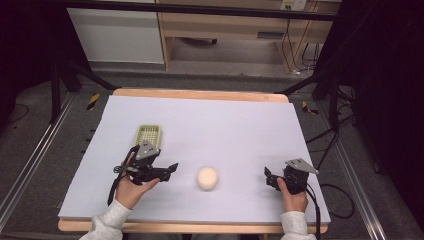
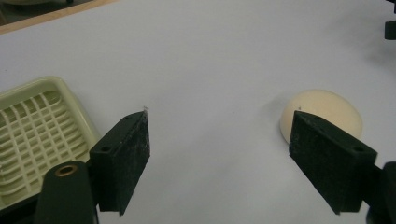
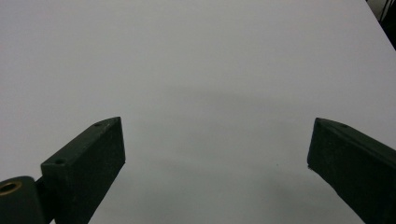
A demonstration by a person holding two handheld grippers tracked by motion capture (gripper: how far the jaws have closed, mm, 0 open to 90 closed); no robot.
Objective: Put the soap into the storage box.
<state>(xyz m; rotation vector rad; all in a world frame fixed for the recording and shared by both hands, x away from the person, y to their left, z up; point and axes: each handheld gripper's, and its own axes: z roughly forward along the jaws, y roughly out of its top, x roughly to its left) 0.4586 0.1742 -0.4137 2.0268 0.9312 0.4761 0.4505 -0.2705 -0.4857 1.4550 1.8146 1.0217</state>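
two grippers, both w/ jaws spread, nothing held. l gripper (image 1: 172,169) points at cream bun (image 1: 207,178), mid table, just right of it; green basket (image 1: 148,135) behind l hand. r gripper (image 1: 268,178) rests apart. centre jaws over bun, squeeze lightly, looks soft. bun's near edge hidden behind jaw in left gripper view; basket cut off.

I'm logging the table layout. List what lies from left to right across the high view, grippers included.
Left gripper → cream round bun-like object → right gripper. The pale green basket sits farther back, above the left gripper, so its place in the order is unclear.
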